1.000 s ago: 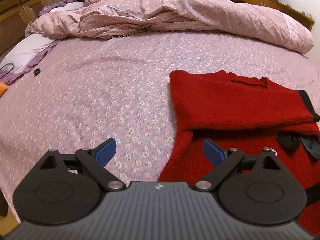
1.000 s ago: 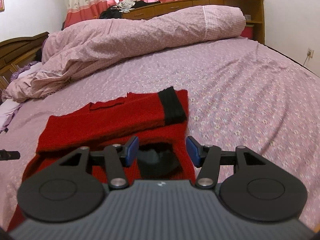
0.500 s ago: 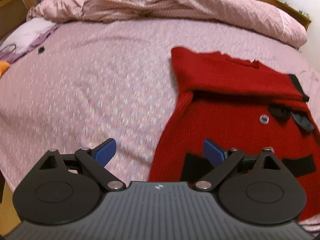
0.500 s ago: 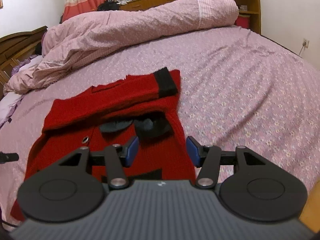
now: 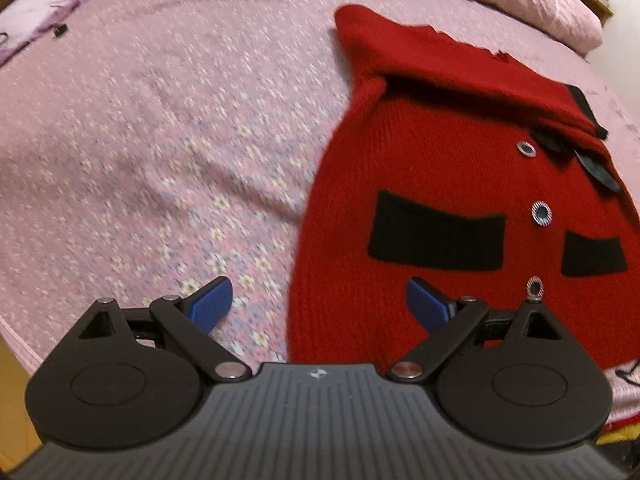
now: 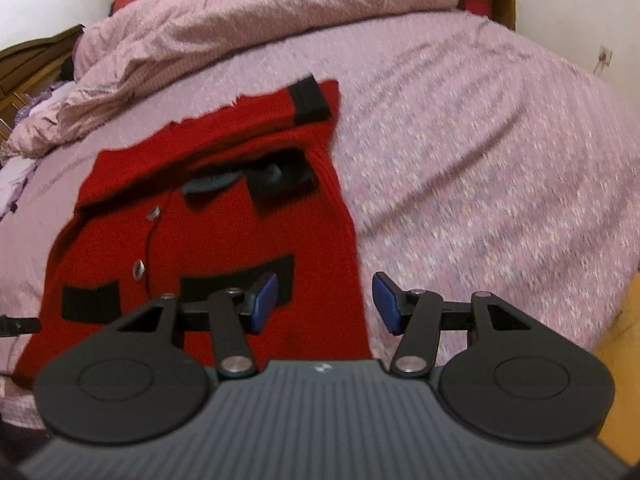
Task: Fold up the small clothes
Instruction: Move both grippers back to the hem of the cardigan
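Pink floral bed carries a red cardigan spread flat near its front edge, sleeves folded across the chest, so the hem is what's left to lift. Left tool straddles the hem's left corner, right tool its right corner; both gape open, holding nothing

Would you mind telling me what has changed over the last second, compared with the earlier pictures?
Both views have tipped downward and drawn back toward the near hem of the red knitted cardigan with black pocket bands; its pockets and buttons now show. The left gripper and right gripper stay open and empty. The cardigan, sleeve folded across, lies unmoved on the pink floral bedsheet.
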The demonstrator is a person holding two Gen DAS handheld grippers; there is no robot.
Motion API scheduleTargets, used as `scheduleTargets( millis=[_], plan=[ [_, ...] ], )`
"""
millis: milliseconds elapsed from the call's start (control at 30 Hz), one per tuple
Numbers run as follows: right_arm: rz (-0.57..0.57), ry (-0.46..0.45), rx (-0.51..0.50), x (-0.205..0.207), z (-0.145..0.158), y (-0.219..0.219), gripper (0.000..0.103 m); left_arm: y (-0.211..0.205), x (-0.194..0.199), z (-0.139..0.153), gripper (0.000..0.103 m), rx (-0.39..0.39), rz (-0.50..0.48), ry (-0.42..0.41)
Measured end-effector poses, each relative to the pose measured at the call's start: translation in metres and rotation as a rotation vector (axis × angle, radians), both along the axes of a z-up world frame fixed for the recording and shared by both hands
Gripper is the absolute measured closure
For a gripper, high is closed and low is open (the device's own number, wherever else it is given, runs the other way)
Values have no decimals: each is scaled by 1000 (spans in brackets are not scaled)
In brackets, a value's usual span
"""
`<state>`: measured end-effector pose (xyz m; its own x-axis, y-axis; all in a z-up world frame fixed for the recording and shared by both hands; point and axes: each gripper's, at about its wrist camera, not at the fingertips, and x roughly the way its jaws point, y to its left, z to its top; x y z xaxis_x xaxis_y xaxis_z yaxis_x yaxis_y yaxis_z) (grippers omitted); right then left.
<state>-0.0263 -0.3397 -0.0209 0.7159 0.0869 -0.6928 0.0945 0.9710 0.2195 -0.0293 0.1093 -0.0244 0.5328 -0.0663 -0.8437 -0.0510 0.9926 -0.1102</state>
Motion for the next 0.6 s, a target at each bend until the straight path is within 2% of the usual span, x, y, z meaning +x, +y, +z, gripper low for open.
scheduleTargets(
  millis=[267,333,500,600],
  plan=[
    [26,74,78,-7,-16,-3,46,-11,-11,-4,8,52,-91,-27],
    [28,73,84,-8,-17,-2,46,-12,-12,-4,9,36,-110,-34],
    [26,73,109,-7,-17,-5,46,-16,-9,-9,19,-22,-160,-23],
    [40,71,127,-9,-17,-5,46,-18,-8,-12,21,-11,-172,-10]
  ],
)
